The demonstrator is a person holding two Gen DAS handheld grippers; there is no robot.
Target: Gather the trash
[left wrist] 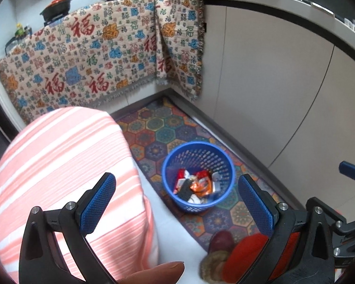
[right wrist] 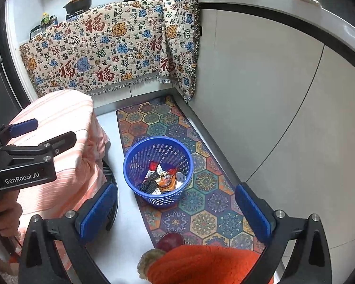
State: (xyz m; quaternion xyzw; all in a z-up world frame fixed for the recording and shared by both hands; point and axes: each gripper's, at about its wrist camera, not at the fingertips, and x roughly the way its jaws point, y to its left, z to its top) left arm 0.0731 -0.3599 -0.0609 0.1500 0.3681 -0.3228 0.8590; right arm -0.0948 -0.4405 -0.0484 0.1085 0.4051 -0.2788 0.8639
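A blue mesh waste basket stands on a patterned floor mat, holding several wrappers and scraps. It also shows in the right wrist view with its trash. My left gripper is open and empty, held above and in front of the basket. My right gripper is open and empty, also above and in front of the basket. The left gripper's body shows at the left of the right wrist view.
A pink striped cushion or covered stool stands left of the basket. White cabinets run along the right. A patterned cloth hangs over the counter at the back, with pans on it. The person's orange slipper is at the bottom.
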